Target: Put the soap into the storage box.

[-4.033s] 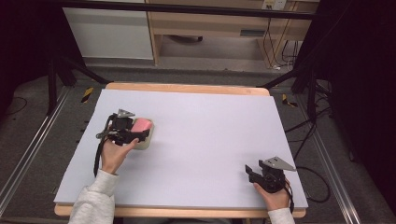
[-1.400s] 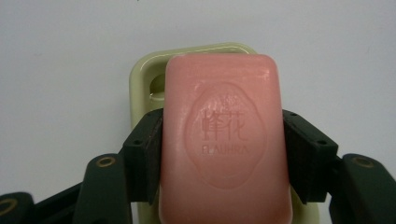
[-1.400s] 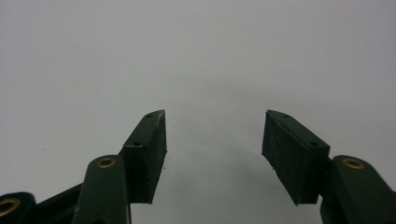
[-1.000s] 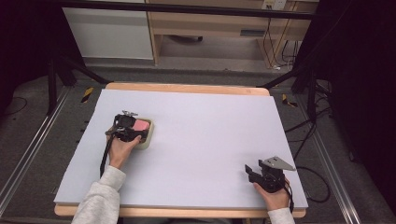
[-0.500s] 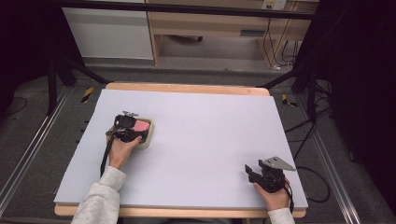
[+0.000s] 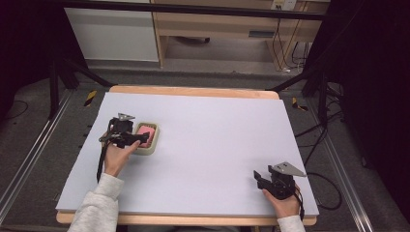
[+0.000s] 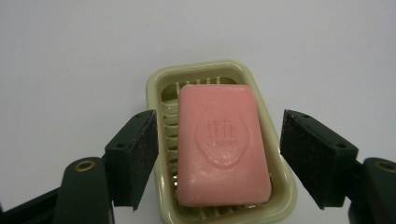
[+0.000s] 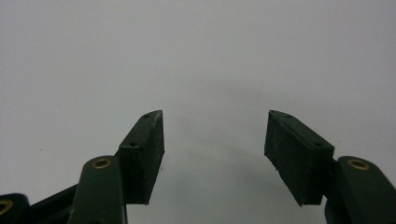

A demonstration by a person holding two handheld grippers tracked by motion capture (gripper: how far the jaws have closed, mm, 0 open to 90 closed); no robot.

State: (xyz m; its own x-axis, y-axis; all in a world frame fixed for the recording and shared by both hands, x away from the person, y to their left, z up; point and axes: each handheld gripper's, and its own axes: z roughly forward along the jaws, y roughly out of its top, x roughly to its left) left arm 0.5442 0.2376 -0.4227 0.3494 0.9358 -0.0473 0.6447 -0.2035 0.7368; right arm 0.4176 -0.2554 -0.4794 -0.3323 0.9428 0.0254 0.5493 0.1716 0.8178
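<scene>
A pink soap bar [image 7: 224,144] lies in a pale green soap dish [image 7: 196,67] on the left part of the white table. My left gripper [image 7: 218,116] hovers just over it. Its jaws have just been opening and now stand open on either side of the dish, with the pads clear of the soap. From above, the left gripper [image 6: 140,138] sits at the left edge of the dish [image 6: 145,150], with the soap [image 6: 147,133] just past its tips. My right gripper [image 6: 257,176] rests near the front right corner. Its jaws [image 8: 215,121] have just been opening, and only bare table lies between them.
The white tabletop [image 6: 217,135] has a wooden edge [image 6: 193,91] at the back. Beyond it stand a light cabinet [image 6: 113,34] and a wooden shelf unit [image 6: 227,29]. Cables [image 6: 324,188] trail on the floor at the right, and black stand legs [image 6: 53,92] flank the table.
The left gripper's jaws have spread apart and let go of the soap, which now rests in the dish. That hand has drawn slightly back and up. The right hand has stayed in place.
</scene>
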